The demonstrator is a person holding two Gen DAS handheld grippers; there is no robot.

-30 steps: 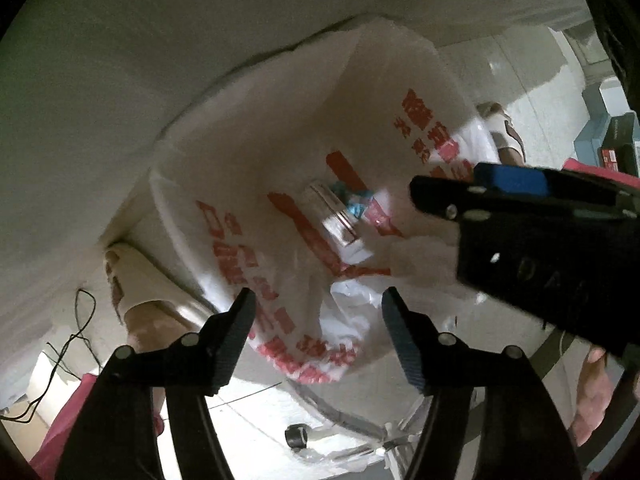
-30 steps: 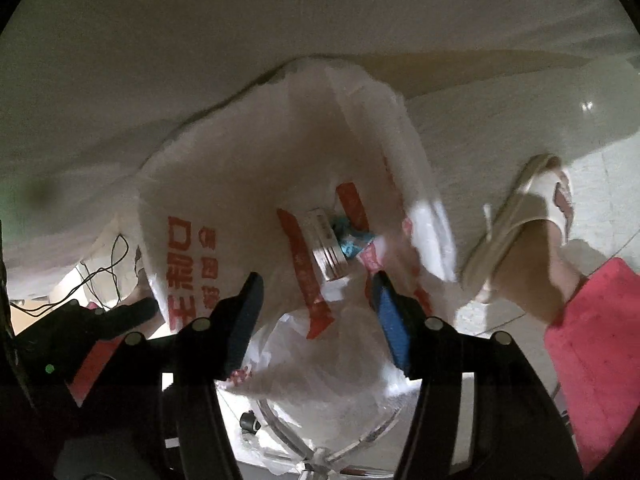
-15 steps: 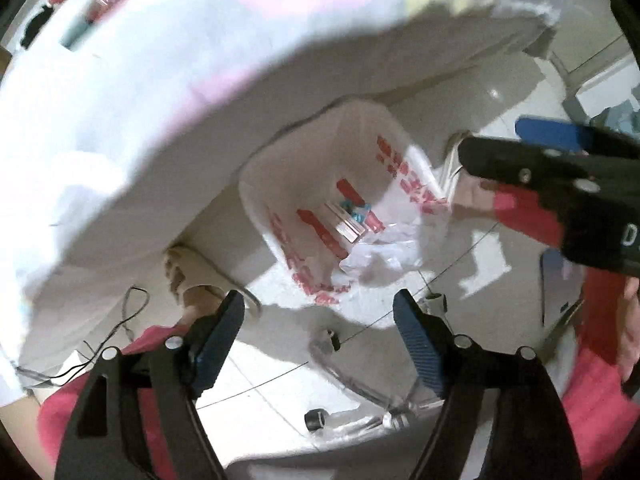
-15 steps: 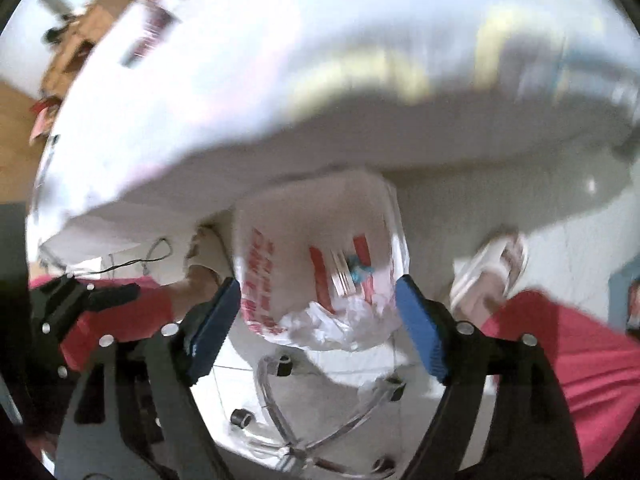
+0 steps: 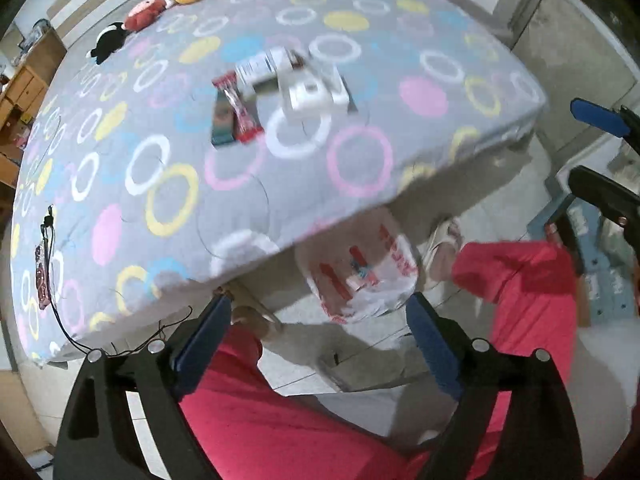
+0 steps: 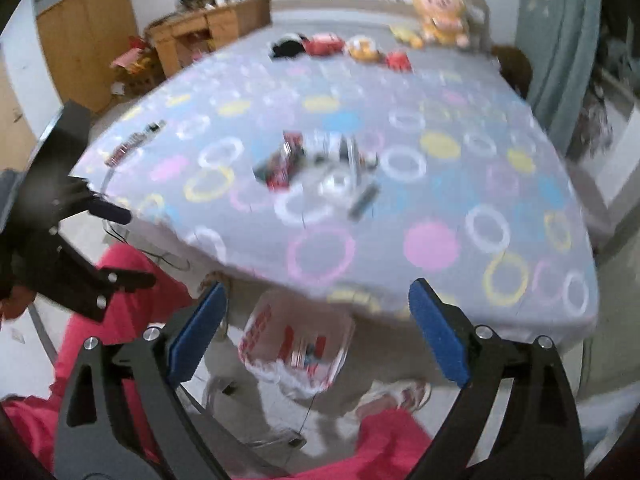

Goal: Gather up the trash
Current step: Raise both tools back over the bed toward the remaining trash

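A white plastic bag with red print point(image 5: 360, 276) sits on the floor below the bed's edge, with a few items inside; it also shows in the right wrist view point(image 6: 298, 354). A pile of trash lies on the bed: a red wrapper point(image 5: 242, 110), a teal packet point(image 5: 222, 122), a white box point(image 5: 314, 92) and a clear piece; the pile is blurred in the right wrist view point(image 6: 320, 164). My left gripper point(image 5: 320, 344) is open and empty, raised over the bag. My right gripper point(image 6: 318, 340) is open and empty, also seen from the left wrist point(image 5: 596, 152).
The bed has a grey sheet with coloured rings point(image 5: 280, 184). Plush toys point(image 6: 360, 46) line its far end. A cable point(image 5: 52, 264) lies on the bed's left side. The person's pink legs point(image 5: 520, 276) and sandalled feet are beside the bag. A wooden cabinet point(image 6: 88, 36) stands far left.
Both grippers have pulled up and back from the bag and opened wider. The view now takes in the bed top and the trash pile; the bag looks small and stays on the floor.
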